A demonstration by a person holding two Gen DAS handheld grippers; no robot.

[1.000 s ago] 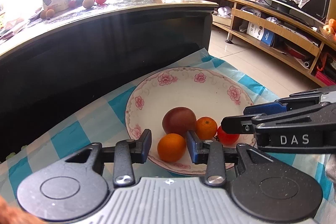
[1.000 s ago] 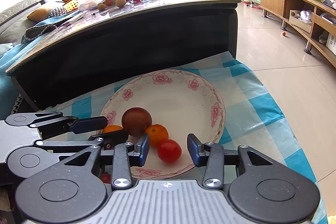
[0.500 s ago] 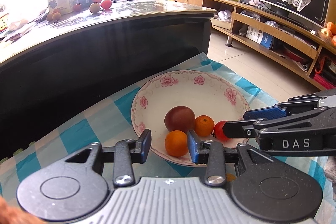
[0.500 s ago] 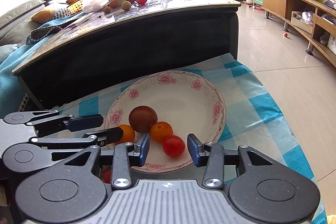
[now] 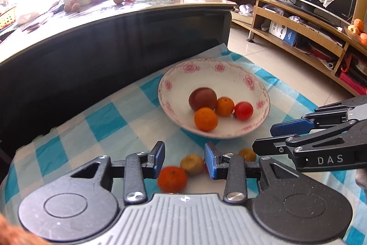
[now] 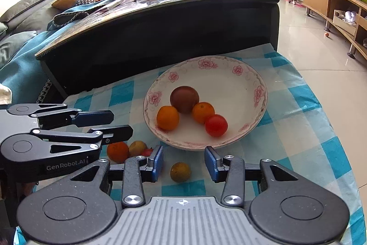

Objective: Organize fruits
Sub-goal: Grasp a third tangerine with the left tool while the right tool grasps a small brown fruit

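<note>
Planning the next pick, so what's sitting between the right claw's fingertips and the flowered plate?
Nothing: in the right wrist view, only bare checked cloth separates the open right claw from the plate rim. The yellowish fruit lies nearer, between the fingers.

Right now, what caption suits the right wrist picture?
Open right gripper poised over a small brownish fruit before a flowered plate holding four fruits.

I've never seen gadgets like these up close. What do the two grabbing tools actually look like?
Both match: a ribbed grey body, black speckled arms with round discs and silver screws, and two fingers tipped with blue pads. The left gripper shows white "GenRobot.AI" lettering on its side in the right wrist view; the right gripper shows "DAS" in the left wrist view. No cables or sleeves are visible.
</note>
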